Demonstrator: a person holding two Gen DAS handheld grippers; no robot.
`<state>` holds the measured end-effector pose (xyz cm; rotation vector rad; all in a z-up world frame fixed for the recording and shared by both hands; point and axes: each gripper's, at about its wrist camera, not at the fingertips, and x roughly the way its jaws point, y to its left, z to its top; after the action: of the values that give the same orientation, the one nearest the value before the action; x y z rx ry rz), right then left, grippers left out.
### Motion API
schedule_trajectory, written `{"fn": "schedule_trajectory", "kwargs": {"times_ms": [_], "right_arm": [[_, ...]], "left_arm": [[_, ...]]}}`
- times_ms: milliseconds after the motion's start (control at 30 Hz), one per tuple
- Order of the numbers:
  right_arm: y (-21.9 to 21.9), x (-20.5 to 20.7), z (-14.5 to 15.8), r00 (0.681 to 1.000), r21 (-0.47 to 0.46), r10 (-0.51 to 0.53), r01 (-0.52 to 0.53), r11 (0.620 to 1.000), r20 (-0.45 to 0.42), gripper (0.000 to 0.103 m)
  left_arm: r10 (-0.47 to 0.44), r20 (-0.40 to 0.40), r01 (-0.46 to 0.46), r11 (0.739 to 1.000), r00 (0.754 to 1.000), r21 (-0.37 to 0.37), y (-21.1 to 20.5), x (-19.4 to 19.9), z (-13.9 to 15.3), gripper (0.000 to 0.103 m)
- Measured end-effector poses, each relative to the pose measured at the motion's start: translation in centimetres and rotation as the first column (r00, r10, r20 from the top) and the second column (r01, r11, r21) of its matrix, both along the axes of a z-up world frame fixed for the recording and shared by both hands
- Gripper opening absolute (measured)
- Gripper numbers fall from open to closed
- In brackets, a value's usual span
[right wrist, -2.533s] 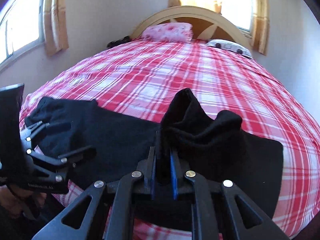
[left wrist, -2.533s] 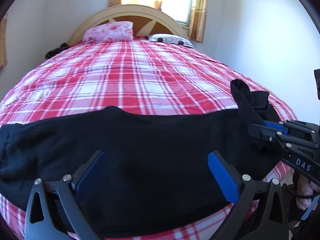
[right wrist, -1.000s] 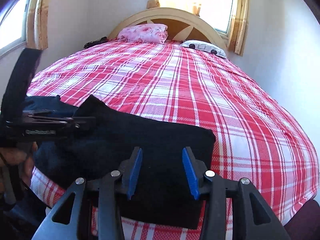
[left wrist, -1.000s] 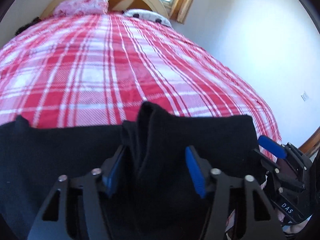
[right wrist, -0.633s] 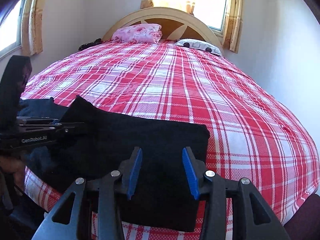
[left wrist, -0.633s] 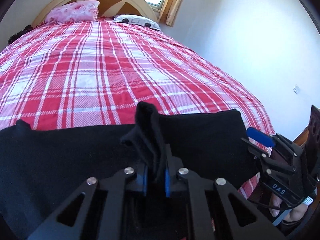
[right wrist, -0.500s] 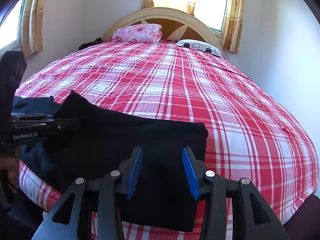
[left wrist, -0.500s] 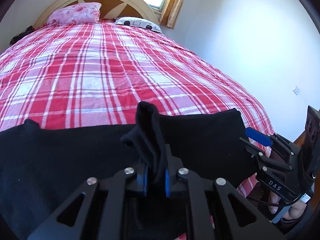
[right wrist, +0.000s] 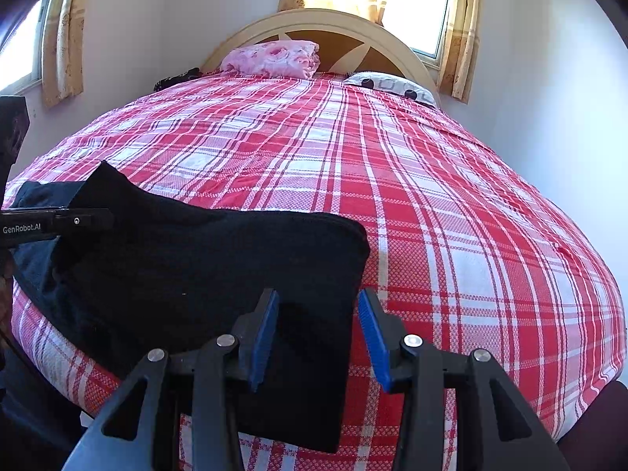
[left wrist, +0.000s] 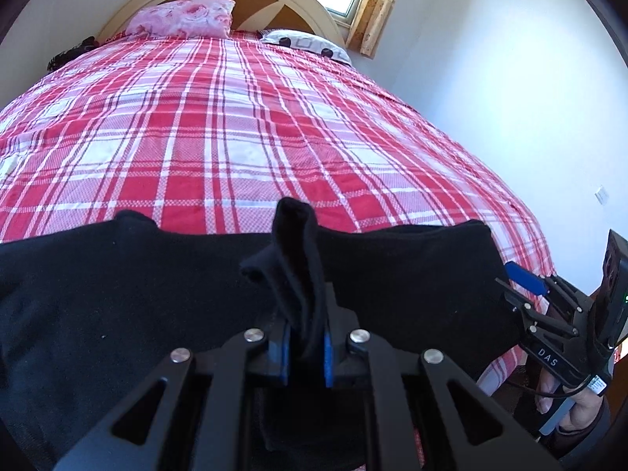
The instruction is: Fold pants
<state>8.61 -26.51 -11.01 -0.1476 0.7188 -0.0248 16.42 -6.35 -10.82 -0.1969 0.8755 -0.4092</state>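
Black pants (left wrist: 117, 274) lie across the near edge of the red plaid bed, also seen in the right wrist view (right wrist: 196, 267). My left gripper (left wrist: 306, 349) is shut on a raised fold of the pants near their middle; the pinched cloth stands up between the blue pads. My right gripper (right wrist: 318, 333) is open, its jaws over the right end of the pants, holding nothing. It also shows at the right in the left wrist view (left wrist: 549, 314). The left gripper shows at the left edge of the right wrist view (right wrist: 55, 221).
The red and white plaid bedspread (right wrist: 392, 176) covers the bed. A pink pillow (right wrist: 271, 59) and a white patterned pillow (right wrist: 392, 84) lie by the curved headboard (right wrist: 337, 29). A white wall (left wrist: 510, 78) runs along the right side.
My left gripper moved right along the pants and shut on a fold of them. My right gripper let go of the right end, which now lies flat, and stays open.
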Motion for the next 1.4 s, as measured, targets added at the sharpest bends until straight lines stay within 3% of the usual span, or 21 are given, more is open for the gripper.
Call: {"fn": "schedule_trajectory", "kwargs": {"times_ms": [200,400,433,533,700,733,767,867,1033,1133,1200,1267,1333,1400], "right_arm": [[-0.2,0.3,-0.8,1.000,0.002,-0.003,0.003,1.000,-0.019,0.047],[-0.9,0.3,-0.9,1.000,0.013,-0.016,0.016,1.000,-0.012,0.055],[-1.0,0.2,-0.8,1.000,0.013,-0.020,0.020,1.000,-0.011,0.055],[-1.0,-0.2,-0.2,1.000,0.012,-0.027,0.027,1.000,0.005,0.055],[1.3,-1.9,0.7,0.996,-0.006,0.069,-0.069,0.998,0.054,0.057],[1.7,-1.9,0.6,0.995,-0.013,0.079,-0.078,0.997,0.054,0.058],[2.2,-2.0,0.3,0.995,-0.029,0.086,-0.084,0.996,0.051,0.058],[2.9,-2.1,-0.5,0.994,-0.056,0.098,-0.096,0.994,0.039,0.058],[2.9,-2.6,-0.5,0.991,-0.046,0.114,-0.111,0.993,0.074,0.060],[2.9,-1.9,-1.9,0.993,-0.066,0.113,-0.112,0.992,0.018,0.062],[2.9,-1.9,-2.0,0.994,-0.065,0.109,-0.108,0.992,0.020,0.062],[3.1,-2.1,-1.4,0.994,-0.076,0.106,-0.104,0.992,0.021,0.063],[3.4,-2.5,-0.4,0.993,-0.073,0.104,-0.100,0.992,0.053,0.063],[4.0,-2.6,0.4,0.991,-0.060,0.116,-0.112,0.992,0.068,0.063]], "left_arm": [[0.008,0.022,-0.009,0.999,1.000,0.031,-0.2,-0.2,-0.6,0.021],[-0.002,0.056,-0.003,0.996,0.998,0.086,0.0,-1.7,-0.4,0.052],[0.001,0.059,-0.006,0.997,0.998,0.081,0.2,-2.1,-0.5,0.060],[0.012,0.067,-0.014,1.000,0.998,0.027,1.6,-3.6,-0.7,0.067],[-0.021,0.055,0.025,0.997,0.998,-0.071,1.5,-3.6,-1.0,0.066],[-0.028,0.054,0.032,0.997,0.998,-0.072,1.0,-3.4,-1.1,0.056],[-0.033,0.052,0.035,0.999,0.998,-0.031,0.4,-3.2,-1.1,0.038],[-0.037,0.044,0.037,0.999,0.998,-0.012,0.4,-3.4,-1.1,0.019],[-0.024,0.017,0.024,1.000,1.000,-0.007,1.4,-4.6,-1.0,0.019],[-0.012,0.017,0.012,1.000,1.000,0.001,1.6,-4.7,-1.2,0.027],[-0.019,0.018,0.019,1.000,1.000,0.003,1.6,-4.8,-1.0,0.039],[-0.006,0.054,0.003,0.998,0.999,0.066,1.7,-5.4,-0.4,0.071],[0.024,0.104,-0.035,0.994,0.994,0.101,2.5,-6.1,0.3,0.082],[0.040,0.138,-0.055,0.993,0.990,0.103,4.0,-6.8,0.9,0.083]]}}
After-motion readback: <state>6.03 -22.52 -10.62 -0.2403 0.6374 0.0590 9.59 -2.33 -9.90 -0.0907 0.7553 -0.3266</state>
